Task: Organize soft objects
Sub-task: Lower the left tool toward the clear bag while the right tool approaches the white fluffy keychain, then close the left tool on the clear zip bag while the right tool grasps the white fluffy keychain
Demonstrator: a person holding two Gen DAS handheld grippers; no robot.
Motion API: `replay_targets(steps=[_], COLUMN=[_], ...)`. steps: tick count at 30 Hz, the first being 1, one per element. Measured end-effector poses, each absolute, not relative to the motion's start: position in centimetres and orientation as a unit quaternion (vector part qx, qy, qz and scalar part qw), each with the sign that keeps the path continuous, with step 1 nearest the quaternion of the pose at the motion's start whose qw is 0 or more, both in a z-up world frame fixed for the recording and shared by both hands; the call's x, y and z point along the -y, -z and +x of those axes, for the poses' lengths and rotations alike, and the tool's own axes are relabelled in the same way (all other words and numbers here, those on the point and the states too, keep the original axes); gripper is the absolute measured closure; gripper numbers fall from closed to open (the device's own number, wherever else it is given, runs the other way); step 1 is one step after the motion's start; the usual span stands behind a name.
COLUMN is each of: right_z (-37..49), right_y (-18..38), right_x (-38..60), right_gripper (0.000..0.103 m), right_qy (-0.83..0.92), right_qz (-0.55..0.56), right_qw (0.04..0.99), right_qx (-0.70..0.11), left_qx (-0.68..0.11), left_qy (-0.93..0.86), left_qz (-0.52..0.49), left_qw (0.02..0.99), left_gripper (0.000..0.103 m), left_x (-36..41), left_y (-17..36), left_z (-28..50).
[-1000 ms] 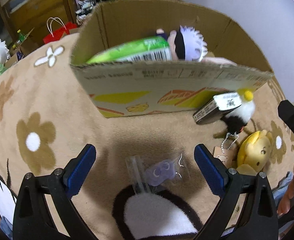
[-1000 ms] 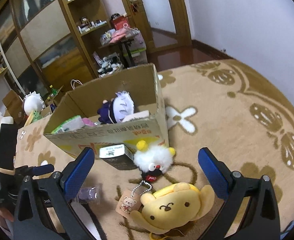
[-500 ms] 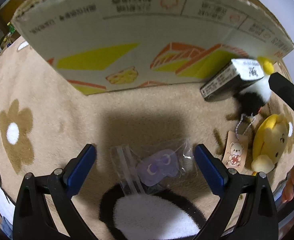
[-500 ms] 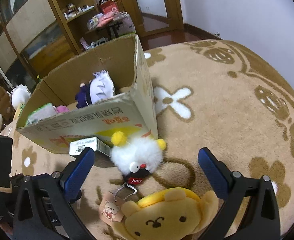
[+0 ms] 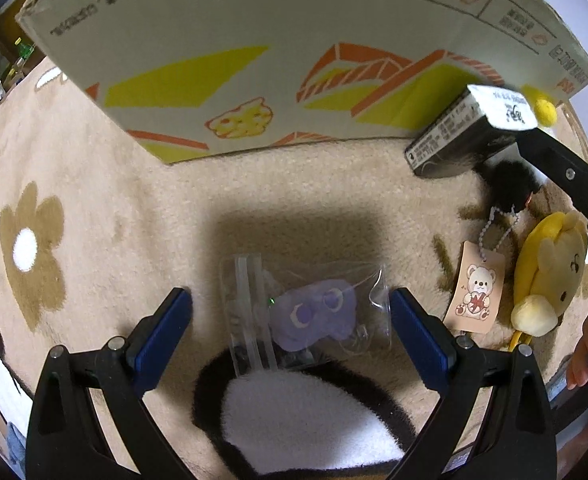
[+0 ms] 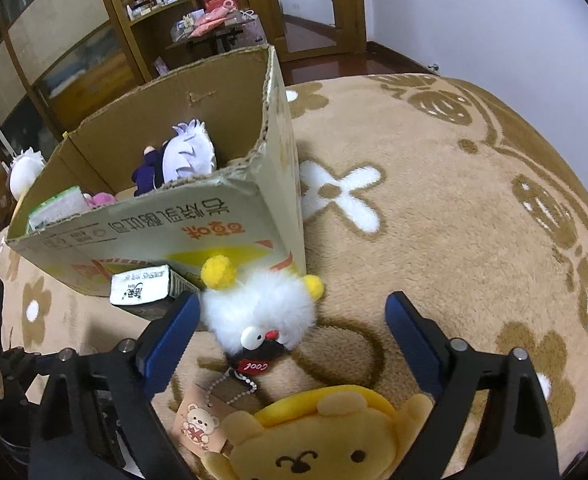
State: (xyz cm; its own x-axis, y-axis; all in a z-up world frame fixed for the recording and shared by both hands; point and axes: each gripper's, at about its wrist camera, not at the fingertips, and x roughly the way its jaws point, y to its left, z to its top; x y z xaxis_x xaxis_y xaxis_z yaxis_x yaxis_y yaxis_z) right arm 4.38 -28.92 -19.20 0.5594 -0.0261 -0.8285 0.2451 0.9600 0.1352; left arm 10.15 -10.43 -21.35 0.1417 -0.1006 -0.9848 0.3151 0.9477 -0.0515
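A small purple plush in a clear plastic bag (image 5: 310,312) lies on the beige rug, between the open fingers of my left gripper (image 5: 289,320). My right gripper (image 6: 291,330) is open and low over a white fluffy plush with yellow pompoms (image 6: 259,312), its fingers either side of it. A yellow bear plush (image 6: 314,436) with a bear tag (image 6: 199,426) lies just below that; it also shows in the left wrist view (image 5: 550,272). The cardboard box (image 6: 197,224) holds a white-haired doll (image 6: 185,156) and a green pack (image 6: 57,208).
A small dark carton with a white label (image 6: 145,290) lies against the box front, also in the left wrist view (image 5: 466,136). The rug (image 6: 454,200) stretches to the right. Wooden shelves (image 6: 93,20) and a low table (image 6: 217,28) stand behind the box.
Both grippers have dropped lower and moved forward. The bagged purple plush now sits between the left fingers, and the white fluffy plush between the right fingers. Both stay open.
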Motion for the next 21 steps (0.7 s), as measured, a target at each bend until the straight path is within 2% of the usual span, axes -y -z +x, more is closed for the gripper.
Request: replay_targets(steps=[5, 7, 9, 12, 16, 17, 19, 21], right_z=[4.8, 5.1, 5.2, 5.5, 5.9, 6.0, 6.0, 5.9], right_y=[19.8, 20.0, 20.2, 20.4, 20.6, 20.7, 20.7, 20.5], right_x=[29.1, 29.2, 29.2, 29.0, 28.5, 28.4, 28.1, 28.1], right_gripper=[0.009, 0.011, 0.022, 0.027, 0.038, 0.045, 0.047, 0.059], right_qy=[0.083, 0.083, 0.079, 0.071, 0.059, 0.053, 0.050, 0.051], right_qz=[0.119, 0.119, 0.117, 0.115, 0.110, 0.111, 0.110, 0.105], right_qw=[0.867, 0.866, 0.866, 0.865, 0.866, 0.866, 0.865, 0.868], right_qx=[-0.476, -0.478, -0.480, -0.483, -0.483, -0.485, -0.488, -0.483], left_qx=[-0.644, -0.647, -0.646, -0.641, -0.638, -0.636, -0.632, -0.626], left_qy=[0.134, 0.135, 0.133, 0.129, 0.131, 0.132, 0.132, 0.131], left_qz=[0.096, 0.092, 0.095, 0.096, 0.091, 0.090, 0.089, 0.087], left_qw=[0.747, 0.745, 0.746, 0.751, 0.753, 0.755, 0.759, 0.764], left_gripper=[0.008, 0.013, 0.020, 0.028, 0.030, 0.031, 0.033, 0.033], left_x=[10.8, 10.8, 10.9, 10.8, 10.8, 10.5, 10.4, 10.2], left_y=[22.8, 23.0, 23.2, 23.2, 23.3, 23.4, 23.3, 23.1], left_z=[9.1, 8.9, 8.6, 8.2, 7.7, 7.6, 7.3, 7.0])
